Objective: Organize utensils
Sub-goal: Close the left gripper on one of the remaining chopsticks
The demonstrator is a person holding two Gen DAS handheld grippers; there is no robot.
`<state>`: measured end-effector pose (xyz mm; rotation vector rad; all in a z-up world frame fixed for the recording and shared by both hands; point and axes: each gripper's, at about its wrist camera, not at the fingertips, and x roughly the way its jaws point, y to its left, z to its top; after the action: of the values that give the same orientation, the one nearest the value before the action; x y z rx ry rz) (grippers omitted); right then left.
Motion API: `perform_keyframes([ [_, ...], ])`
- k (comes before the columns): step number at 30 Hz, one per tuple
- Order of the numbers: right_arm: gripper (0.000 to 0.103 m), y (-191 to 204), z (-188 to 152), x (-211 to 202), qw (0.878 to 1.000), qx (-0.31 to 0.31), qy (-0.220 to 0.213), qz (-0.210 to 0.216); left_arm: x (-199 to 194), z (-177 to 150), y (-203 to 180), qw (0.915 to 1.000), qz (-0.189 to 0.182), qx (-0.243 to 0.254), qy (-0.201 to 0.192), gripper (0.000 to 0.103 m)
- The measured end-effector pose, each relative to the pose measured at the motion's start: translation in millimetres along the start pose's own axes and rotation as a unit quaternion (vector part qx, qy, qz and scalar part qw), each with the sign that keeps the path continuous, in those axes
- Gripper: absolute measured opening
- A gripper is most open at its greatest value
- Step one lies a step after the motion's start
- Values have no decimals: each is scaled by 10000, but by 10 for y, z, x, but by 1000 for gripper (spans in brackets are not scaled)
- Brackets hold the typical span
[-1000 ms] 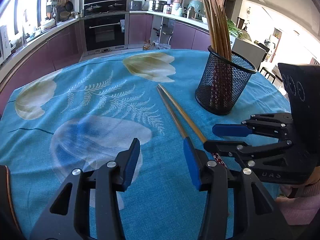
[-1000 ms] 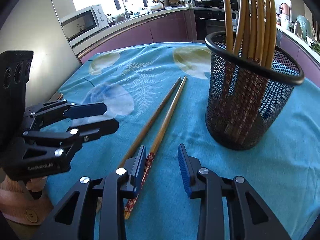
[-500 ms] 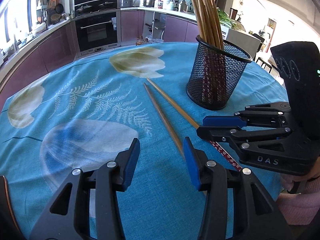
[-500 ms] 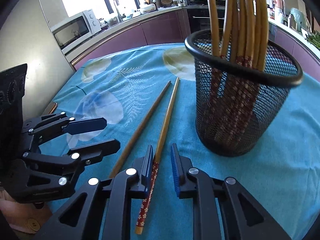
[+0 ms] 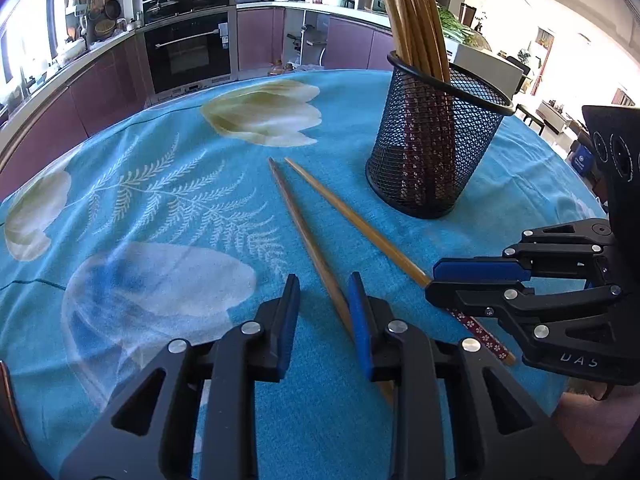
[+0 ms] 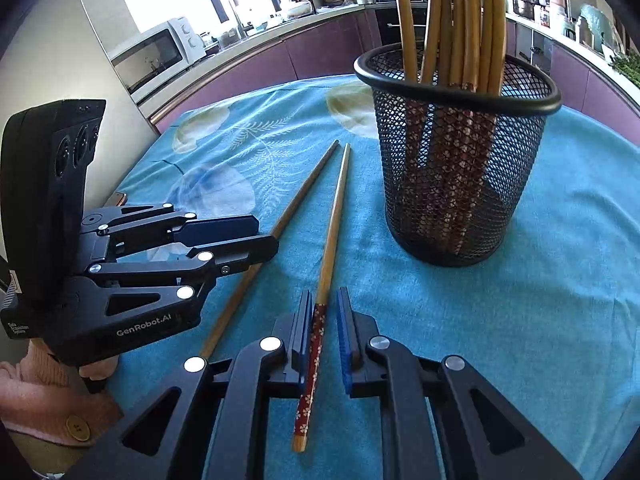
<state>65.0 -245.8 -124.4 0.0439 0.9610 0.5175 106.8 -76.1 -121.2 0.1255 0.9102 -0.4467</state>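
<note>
Two wooden chopsticks lie on the blue tablecloth. The one with the red flowered end lies between the fingers of my right gripper, which is open by a narrow gap around it; it also shows in the left wrist view. The plain darker chopstick runs up to the right finger of my open left gripper; it also shows in the right wrist view. A black mesh holder with several chopsticks stands just beyond, also in the left wrist view.
The round table with the blue flowered cloth fills both views. Kitchen counters, an oven and a microwave lie behind it. The left gripper body sits close to the left of my right gripper.
Both grippers have moved forward along the chopsticks toward the holder. The right gripper's fingers have narrowed around the flowered chopstick. The left gripper now has the plain chopstick at its right finger.
</note>
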Motion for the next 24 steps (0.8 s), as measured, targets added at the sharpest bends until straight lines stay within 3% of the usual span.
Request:
perform_keyframes([
  [10,14,54,251,230,9992,-194,-172,-296,96,120,61,10000,41,-34,80,28],
  [18,13,29,331,295,9991,-166,-213,-318,159,194,100,9999,-3,-131,108,17],
  [24,7,-57,309,256,9996,80,-235,-152,152,190,110,9996,-26,-281,83,11],
])
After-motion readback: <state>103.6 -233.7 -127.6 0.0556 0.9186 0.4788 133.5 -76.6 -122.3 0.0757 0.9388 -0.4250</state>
